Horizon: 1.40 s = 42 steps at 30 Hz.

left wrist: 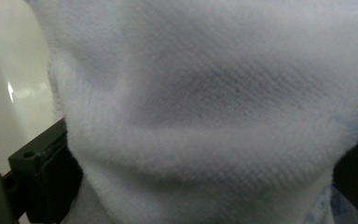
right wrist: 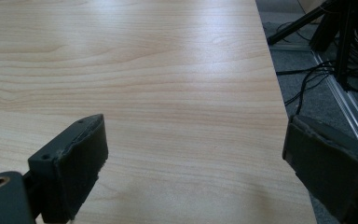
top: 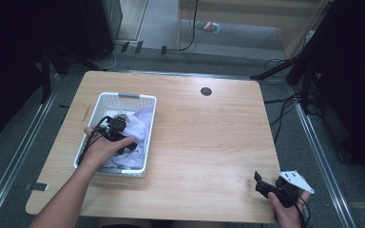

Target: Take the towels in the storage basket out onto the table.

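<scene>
The white basket on the wooden tabletop serves as the landmark. Inside it lies a heap of white cloth, and the left hand-held gripper is down in that heap, near the middle of the basket, with the person's left hand wrapped around its body.

In the left gripper view the cloth bulges up between the 2 black jaws, which stand wide on either side of the fold. Whether they have started to pinch it cannot be told, since the fabric covers the inner faces of the pads.

The right hand-held gripper sits well away from the basket, at the near right corner of the tabletop. In the right gripper view its jaws are spread wide over bare wood and hold nothing.

The step in hand looks like the taking of a cloth from the basket, at the point of seating the jaws around a fold. The next move probably calls for closing firmly on that fold, then lifting straight up and clear of the basket wall, so that the piece comes free of the rest of the heap. The right hand-held gripper seems placed to wait for the cloth to arrive on the open wood beside the basket.
</scene>
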{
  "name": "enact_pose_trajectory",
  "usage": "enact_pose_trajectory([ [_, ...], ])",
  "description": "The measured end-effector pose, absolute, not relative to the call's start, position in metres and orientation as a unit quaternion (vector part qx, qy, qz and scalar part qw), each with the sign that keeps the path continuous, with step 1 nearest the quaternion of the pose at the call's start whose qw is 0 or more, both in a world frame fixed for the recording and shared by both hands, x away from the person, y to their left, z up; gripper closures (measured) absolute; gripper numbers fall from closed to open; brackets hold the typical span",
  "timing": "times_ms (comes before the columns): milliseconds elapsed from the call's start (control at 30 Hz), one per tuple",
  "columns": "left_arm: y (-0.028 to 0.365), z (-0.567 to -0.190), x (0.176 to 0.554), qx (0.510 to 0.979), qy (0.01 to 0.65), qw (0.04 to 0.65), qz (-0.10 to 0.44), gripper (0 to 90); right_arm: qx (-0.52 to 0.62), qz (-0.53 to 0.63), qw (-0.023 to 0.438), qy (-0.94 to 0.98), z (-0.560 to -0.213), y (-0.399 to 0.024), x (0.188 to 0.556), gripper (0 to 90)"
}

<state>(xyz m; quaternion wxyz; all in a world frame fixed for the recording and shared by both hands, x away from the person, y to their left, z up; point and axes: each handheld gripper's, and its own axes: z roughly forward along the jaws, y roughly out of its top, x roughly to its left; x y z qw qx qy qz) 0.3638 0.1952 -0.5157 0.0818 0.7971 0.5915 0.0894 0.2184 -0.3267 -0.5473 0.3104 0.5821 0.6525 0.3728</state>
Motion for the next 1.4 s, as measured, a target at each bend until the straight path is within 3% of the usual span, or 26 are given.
enact_pose_trajectory([
  [333, 0.195, -0.516, 0.364, 0.786, 0.606, 0.080, 0.095, 2.8, 0.581, 0.372, 0.310, 0.654, -0.547, -0.327, 0.219, 6.5],
  [367, 0.195, -0.516, 0.364, 0.786, 0.606, 0.080, 0.095, 5.4, 0.581, 0.372, 0.310, 0.654, -0.547, -0.327, 0.219, 6.5],
  [467, 0.197, -0.506, 0.365, 0.776, 0.618, 0.075, 0.103, 32.4, 0.581, 0.371, 0.309, 0.655, -0.547, -0.327, 0.219, 6.5],
  [533, 0.199, -0.504, 0.365, 0.776, 0.617, 0.072, 0.106, 42.1, 0.581, 0.371, 0.310, 0.655, -0.547, -0.327, 0.219, 6.5],
  [700, 0.207, -0.498, 0.367, 0.765, 0.632, 0.089, 0.089, 54.8, 0.583, 0.370, 0.308, 0.655, -0.547, -0.327, 0.219, 6.5],
  [1000, 0.214, -0.477, 0.370, 0.760, 0.641, 0.094, 0.053, 56.3, 0.586, 0.367, 0.308, 0.653, -0.547, -0.327, 0.220, 6.5],
  [1167, 0.218, -0.466, 0.369, 0.749, 0.654, 0.090, 0.056, 56.2, 0.585, 0.367, 0.309, 0.654, -0.547, -0.327, 0.220, 6.5],
  [1400, 0.215, -0.424, 0.372, 0.739, 0.665, 0.088, 0.070, 56.1, 0.585, 0.367, 0.310, 0.653, -0.547, -0.327, 0.220, 6.5],
])
